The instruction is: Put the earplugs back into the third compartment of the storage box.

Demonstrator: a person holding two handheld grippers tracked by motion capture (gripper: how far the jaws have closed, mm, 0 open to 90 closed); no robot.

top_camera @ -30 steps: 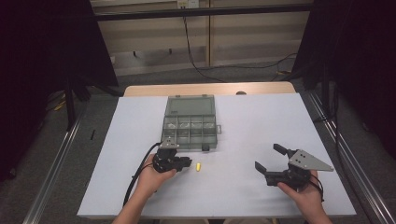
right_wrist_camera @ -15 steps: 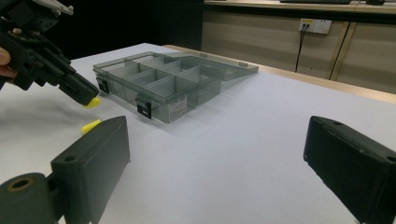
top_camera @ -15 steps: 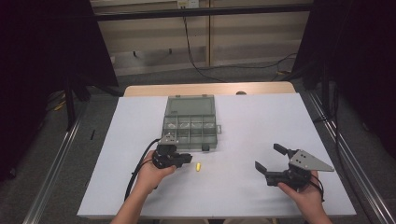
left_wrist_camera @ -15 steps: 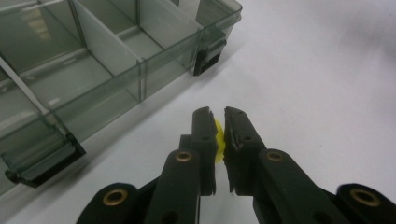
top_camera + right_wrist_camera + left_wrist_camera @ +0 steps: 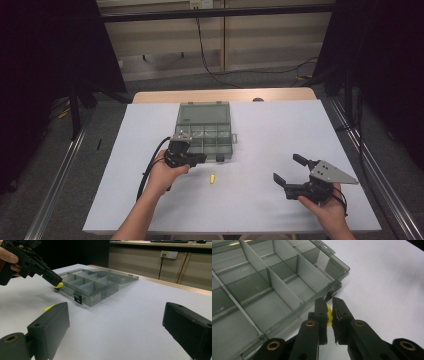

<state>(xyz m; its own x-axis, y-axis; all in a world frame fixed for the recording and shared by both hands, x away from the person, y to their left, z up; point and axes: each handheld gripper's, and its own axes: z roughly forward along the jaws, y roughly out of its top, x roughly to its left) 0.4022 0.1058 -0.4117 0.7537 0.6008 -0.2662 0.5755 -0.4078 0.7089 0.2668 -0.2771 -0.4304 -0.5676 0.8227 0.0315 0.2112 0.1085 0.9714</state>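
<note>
Two jaws, left gripper (image 5: 329, 312): clamped on a small yellow piece (image 5: 329, 315).
Ahead of those jaws: the near wall of the open grey divider box (image 5: 287, 285).
Right gripper (image 5: 292, 172): jaws wide apart, nothing between.
Second yellow piece (image 5: 212, 178): on the white table (image 5: 280, 125), between the grippers.

A smoke-grey, translucent compartment box (image 5: 206, 132) with paler grey dividers stood on a white table cover (image 5: 280, 125). The left gripper (image 5: 329, 305) was black with brass-coloured rivets, a yellow piece (image 5: 329, 315) between its jaws. A second yellow piece (image 5: 212, 178) lay on the white. The right gripper (image 5: 290, 169) was black beneath a grey plate.
</note>
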